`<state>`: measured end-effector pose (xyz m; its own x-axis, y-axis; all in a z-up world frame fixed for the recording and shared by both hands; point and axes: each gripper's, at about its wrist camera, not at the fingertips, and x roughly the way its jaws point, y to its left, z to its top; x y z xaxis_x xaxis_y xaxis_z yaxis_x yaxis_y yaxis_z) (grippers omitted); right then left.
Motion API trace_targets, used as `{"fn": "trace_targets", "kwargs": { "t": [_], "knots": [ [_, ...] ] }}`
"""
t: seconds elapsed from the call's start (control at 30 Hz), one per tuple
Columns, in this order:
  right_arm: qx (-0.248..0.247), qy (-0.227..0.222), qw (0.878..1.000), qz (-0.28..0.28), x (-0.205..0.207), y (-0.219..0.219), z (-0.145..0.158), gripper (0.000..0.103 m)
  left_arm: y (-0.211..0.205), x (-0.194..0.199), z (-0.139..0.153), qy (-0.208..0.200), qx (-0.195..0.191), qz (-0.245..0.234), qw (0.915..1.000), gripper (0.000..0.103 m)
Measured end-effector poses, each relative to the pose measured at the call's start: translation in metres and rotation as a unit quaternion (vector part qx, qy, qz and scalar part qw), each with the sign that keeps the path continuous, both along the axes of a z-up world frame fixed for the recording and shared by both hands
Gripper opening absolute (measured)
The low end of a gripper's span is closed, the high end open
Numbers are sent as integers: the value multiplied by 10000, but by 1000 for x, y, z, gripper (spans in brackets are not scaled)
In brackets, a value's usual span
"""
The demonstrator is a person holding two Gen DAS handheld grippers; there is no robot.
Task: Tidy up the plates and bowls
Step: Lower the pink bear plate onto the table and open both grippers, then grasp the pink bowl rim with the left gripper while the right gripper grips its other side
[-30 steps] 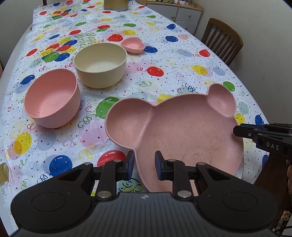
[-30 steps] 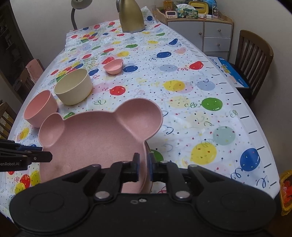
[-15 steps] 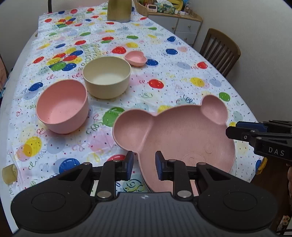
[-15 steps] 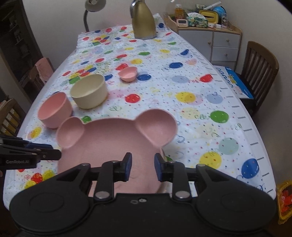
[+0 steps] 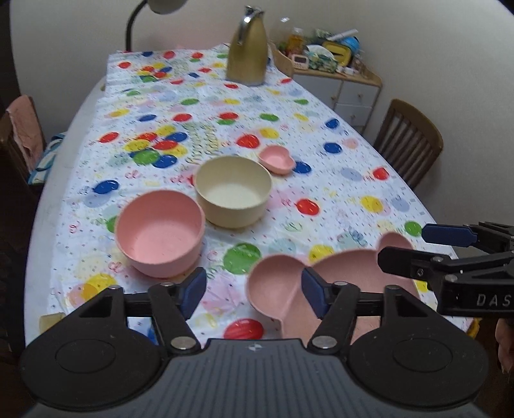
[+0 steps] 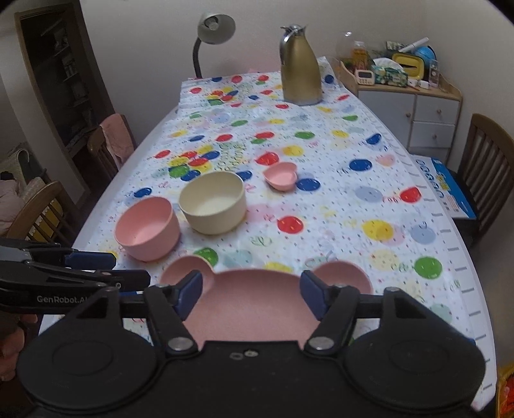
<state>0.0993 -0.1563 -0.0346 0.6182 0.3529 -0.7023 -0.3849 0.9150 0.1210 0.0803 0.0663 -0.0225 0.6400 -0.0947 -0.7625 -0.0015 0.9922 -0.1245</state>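
A pink bear-shaped plate (image 5: 350, 273) lies on the table's near edge; it also shows in the right wrist view (image 6: 253, 302). My left gripper (image 5: 253, 291) is open and empty above the plate's left ear. My right gripper (image 6: 250, 291) is open and empty above the plate's middle. Beyond stand a pink bowl (image 5: 160, 231) (image 6: 147, 226), a cream bowl (image 5: 234, 191) (image 6: 212, 201) and a small pink heart dish (image 5: 277, 159) (image 6: 280, 176). The right gripper (image 5: 430, 250) shows in the left wrist view, the left gripper (image 6: 128, 268) in the right wrist view.
The table (image 6: 369, 151) has a balloon-print cloth. A gold jug (image 6: 300, 77) and a lamp (image 6: 212, 30) stand at the far end. Wooden chairs (image 6: 488, 167) flank both sides. A cabinet (image 6: 404, 109) with clutter stands at the back right.
The right gripper let go of the bear plate and opened wide. The left gripper opened wider too. Both grippers drew back and up from the plate, which rests on the table.
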Motion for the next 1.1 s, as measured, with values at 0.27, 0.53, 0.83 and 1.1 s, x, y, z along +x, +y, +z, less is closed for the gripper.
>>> {"fn": "trace_targets", "kwargs": {
  "t": [0.27, 0.53, 0.83, 1.1],
  "knots": [
    [31, -219, 9994, 257, 16, 38, 7, 98, 36, 9, 8, -147, 71, 578, 9982, 76],
    [94, -98, 9988, 480, 41, 84, 2, 102, 78, 33, 1, 19, 132, 1253, 9920, 78],
    [59, 456, 9975, 537, 79, 129, -22, 100, 114, 67, -23, 411, -77, 1787, 9830, 78],
    [-97, 1061, 9929, 535, 116, 153, -49, 87, 131, 90, -50, 751, -84, 1992, 9770, 78]
  ]
}}
